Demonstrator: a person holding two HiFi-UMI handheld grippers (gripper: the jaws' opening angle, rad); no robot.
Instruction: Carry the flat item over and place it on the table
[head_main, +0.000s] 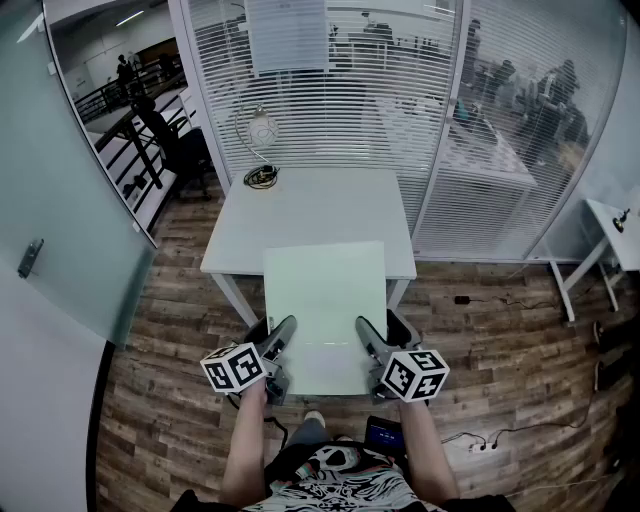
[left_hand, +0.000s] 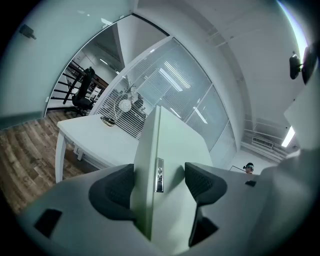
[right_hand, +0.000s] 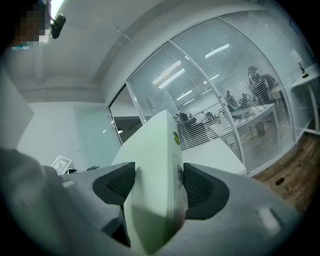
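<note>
Left hand-held gripper (head_main: 283, 332) and right hand-held gripper (head_main: 367, 335) clamp flat panel (head_main: 325, 290); likely mid-carry; next, lower it onto desk (head_main: 300, 210).

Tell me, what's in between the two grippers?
A flat pale green panel fills the gap. The head view shows the left gripper clamped on its left edge and the right gripper on its right edge.

I'm looking into an office: glass partition walls (head_main: 330, 110) hung with white slatted blinds, a plain white worktop (head_main: 310, 215), a black swivel chair (head_main: 185, 150) behind the glass on the left, wood-plank flooring (head_main: 170, 400), and people (head_main: 555, 95) around desks beyond the right-hand partition.
</note>
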